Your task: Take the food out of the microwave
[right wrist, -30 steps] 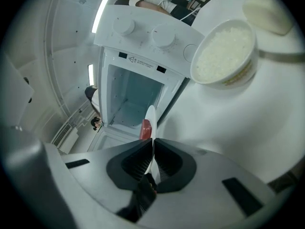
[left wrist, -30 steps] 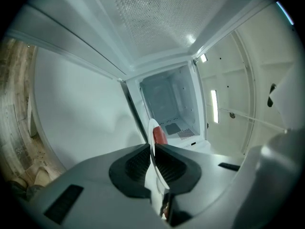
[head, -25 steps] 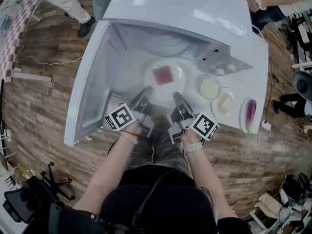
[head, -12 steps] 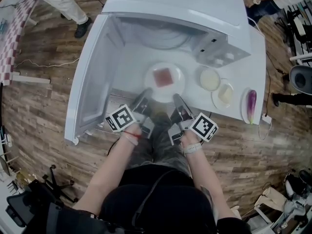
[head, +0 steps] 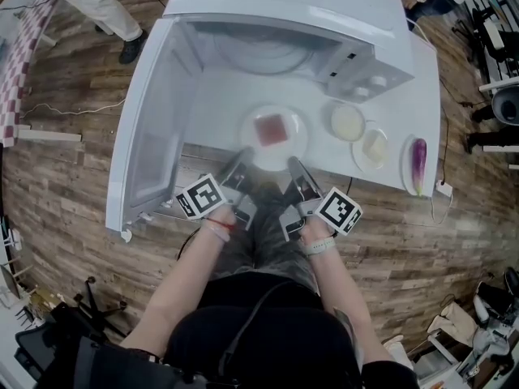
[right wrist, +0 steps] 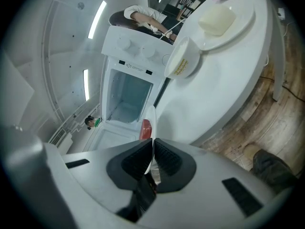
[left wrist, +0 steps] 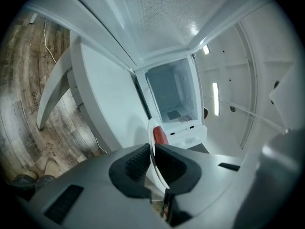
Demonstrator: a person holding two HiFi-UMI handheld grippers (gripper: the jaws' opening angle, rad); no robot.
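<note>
A white round plate carrying a square reddish slab of food sits outside the white box-shaped microwave, in front of its open cavity and over the white tabletop. Whether the plate rests on the tabletop or hangs just above it cannot be told. The left tongs and right tongs are both clenched on its near rim, side by side, and they cover that part of the rim in the head view.

In the left gripper view the left tongs pinch the plate edge-on, so the food shows only as a red sliver. The right gripper view gives the same thin edge between the right tongs, with a red sliver beside it.

The hinged white microwave door stands swung open to the left. The cavity is washed out and its floor is hard to make out. Right of the plate stand a pale round bowl, a cream block on a small dish and a purple eggplant, the last cut off in the right gripper view.
</note>
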